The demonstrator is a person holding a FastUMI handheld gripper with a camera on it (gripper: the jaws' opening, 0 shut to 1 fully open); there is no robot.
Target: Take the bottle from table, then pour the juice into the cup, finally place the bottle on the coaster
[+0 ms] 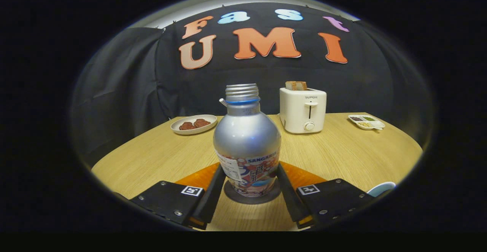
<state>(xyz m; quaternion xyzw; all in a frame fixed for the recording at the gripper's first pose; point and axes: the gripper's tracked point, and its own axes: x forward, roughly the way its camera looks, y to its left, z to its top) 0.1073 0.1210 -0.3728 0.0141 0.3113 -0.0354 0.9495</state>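
Fingers (249, 177) flank bottle (247, 145), seemingly touching both sides; firm grasp can't tell. Bottle upright between them on dark coaster (232, 195); cup (381, 188) off right finger, toaster (303, 109) beyond.

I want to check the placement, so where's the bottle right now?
In the gripper view the bottle stands upright on the dark round coaster, between the gripper fingers, in front of the toaster.

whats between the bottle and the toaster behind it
Just bare wooden table in the gripper view: nothing sits between the bottle, flanked by the gripper fingers, and the toaster.
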